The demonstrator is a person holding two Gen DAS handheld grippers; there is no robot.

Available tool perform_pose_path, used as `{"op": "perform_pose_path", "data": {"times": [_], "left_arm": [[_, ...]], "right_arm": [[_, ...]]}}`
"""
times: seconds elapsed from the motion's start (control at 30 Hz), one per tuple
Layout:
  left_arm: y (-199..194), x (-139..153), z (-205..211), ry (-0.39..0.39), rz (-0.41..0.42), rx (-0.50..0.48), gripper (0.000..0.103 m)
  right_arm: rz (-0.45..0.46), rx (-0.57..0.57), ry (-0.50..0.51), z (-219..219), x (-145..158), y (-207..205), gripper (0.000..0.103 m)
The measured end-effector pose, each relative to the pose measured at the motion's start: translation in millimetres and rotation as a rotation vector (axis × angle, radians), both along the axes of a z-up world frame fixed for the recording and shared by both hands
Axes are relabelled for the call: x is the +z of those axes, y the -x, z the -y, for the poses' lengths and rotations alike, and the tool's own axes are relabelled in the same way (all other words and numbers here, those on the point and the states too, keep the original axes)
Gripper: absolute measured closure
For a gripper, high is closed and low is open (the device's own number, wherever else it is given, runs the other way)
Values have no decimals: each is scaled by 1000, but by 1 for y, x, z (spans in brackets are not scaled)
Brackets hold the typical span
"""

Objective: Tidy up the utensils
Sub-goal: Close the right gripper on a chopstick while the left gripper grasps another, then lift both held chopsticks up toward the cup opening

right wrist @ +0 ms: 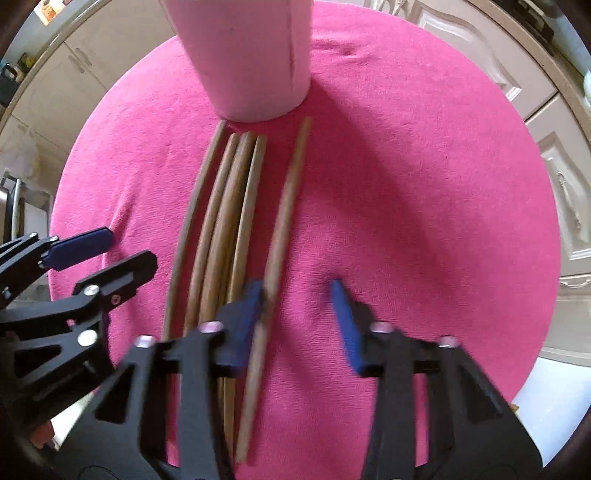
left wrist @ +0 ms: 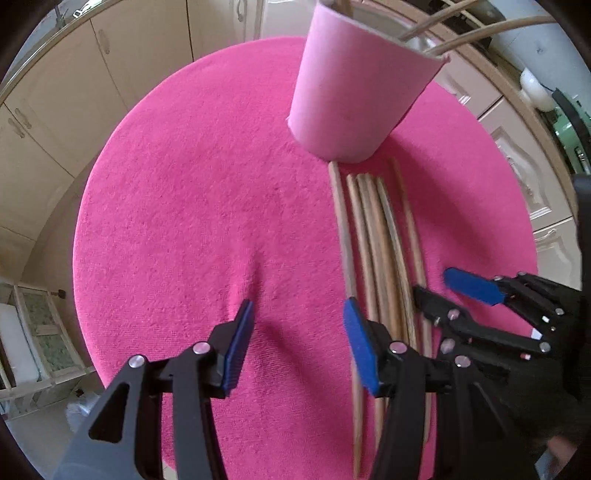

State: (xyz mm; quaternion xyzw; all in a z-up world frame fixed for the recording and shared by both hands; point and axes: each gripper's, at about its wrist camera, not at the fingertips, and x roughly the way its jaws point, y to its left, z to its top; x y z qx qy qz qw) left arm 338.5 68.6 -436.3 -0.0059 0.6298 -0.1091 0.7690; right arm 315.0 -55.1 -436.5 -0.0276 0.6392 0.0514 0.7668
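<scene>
We are holding our right gripper [right wrist: 299, 317] open around 1 chopstick [right wrist: 284, 218]; our left gripper [left wrist: 299, 343] is hanging open over the pink cloth [left wrist: 192, 221].

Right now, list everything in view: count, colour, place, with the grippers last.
Round pink terry cloth: one, hot pink, covers the round surface under everything.
Pale pink felt cup: one, stands upright at the far side of the cloth.
Wooden chopsticks lying on the cloth: five, light brown, side by side just in front of the cup; four bunched, one slightly apart.
Wooden chopsticks in the cup: at least three, light brown, ends sticking out of the top.
Cream cabinets: several doors, around the background.
Left gripper: black with blue pads, open, empty, over the cloth.
Right gripper: black with blue pads, open, straddling the separate chopstick.
</scene>
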Motion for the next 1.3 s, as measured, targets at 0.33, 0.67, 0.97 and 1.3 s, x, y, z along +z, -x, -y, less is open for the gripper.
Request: {"op": "perform_pose_path", "data": {"times": [0.33,0.67,0.97,1.3], "left_arm": [[-13,-10,22,-61,-43,-67,54],[-36,-20,67,-205,-126,-115,63],[-35,-7,37,-135,-132,-46,94],[-26,12,-27,90,-109,103,94]], "right_arm": [[-63,-70,-87,24,-3,-6,87],[-114,-72,-66,20,-6,-44,87],[-137,-117,-178,36,-6,-46,97],[-92,-137,-258,57,6,-28,97]]}}
